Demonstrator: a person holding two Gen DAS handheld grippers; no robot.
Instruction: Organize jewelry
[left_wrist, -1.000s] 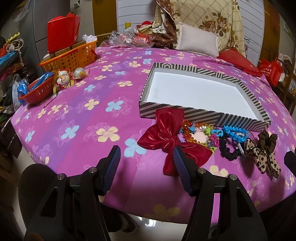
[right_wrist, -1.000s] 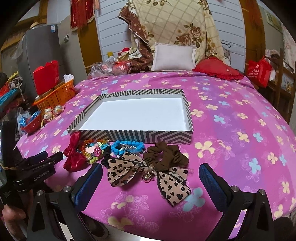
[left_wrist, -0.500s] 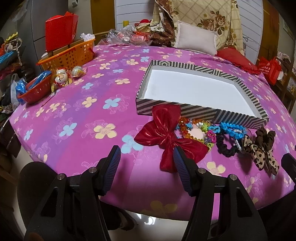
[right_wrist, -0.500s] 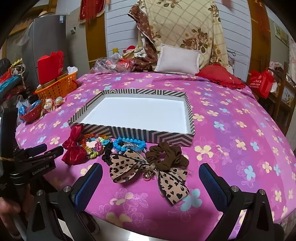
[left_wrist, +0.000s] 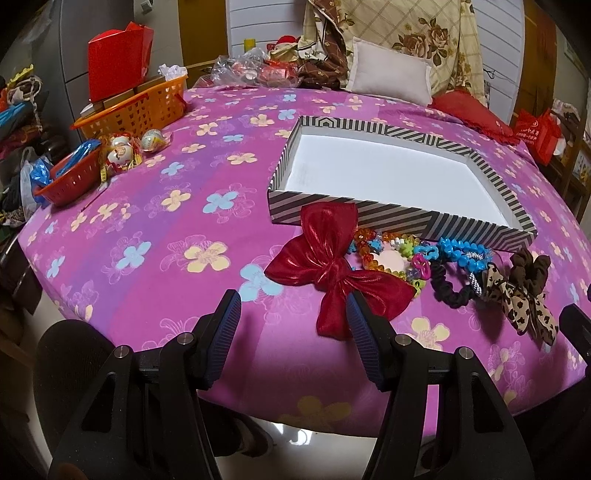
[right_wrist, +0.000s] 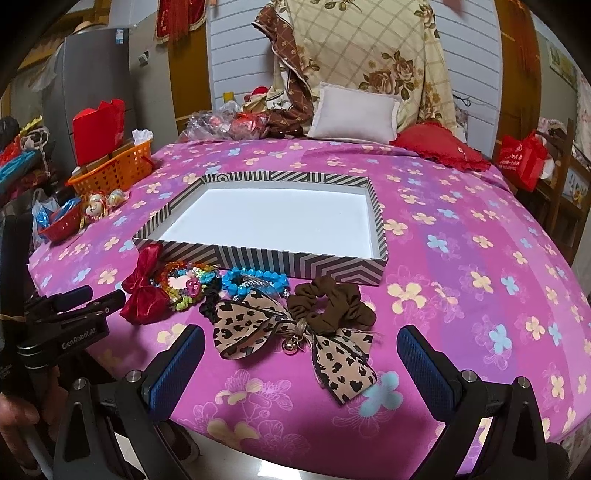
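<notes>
A shallow striped box (left_wrist: 369, 218) (right_wrist: 295, 262) with a bare white floor lies on the flowered pink cloth. In front of it lie a shiny red bow (left_wrist: 332, 269) (right_wrist: 142, 291), a multicoloured bead bracelet (left_wrist: 388, 258), a blue bead bracelet (right_wrist: 255, 282), a black scrunchie (left_wrist: 450, 291), a leopard-print bow (right_wrist: 251, 325) and a brown scrunchie (right_wrist: 332, 302). My left gripper (left_wrist: 292, 306) hangs open just short of the red bow, whose tail ends beside the right finger. My right gripper (right_wrist: 300, 339) is open and wide, with the leopard bow lying beyond its tips, untouched.
At the left stand an orange basket (left_wrist: 136, 110) holding a red box, a small red basket (left_wrist: 70, 181) and round figurines (left_wrist: 122, 155). Pillows (right_wrist: 354, 114) and bags are piled at the back. The table's near edge runs just under both grippers. A hand (right_wrist: 18, 424) holds the left gripper.
The right wrist view has rolled slightly. Nothing on the cloth has moved, and both grippers stay open where they were.
</notes>
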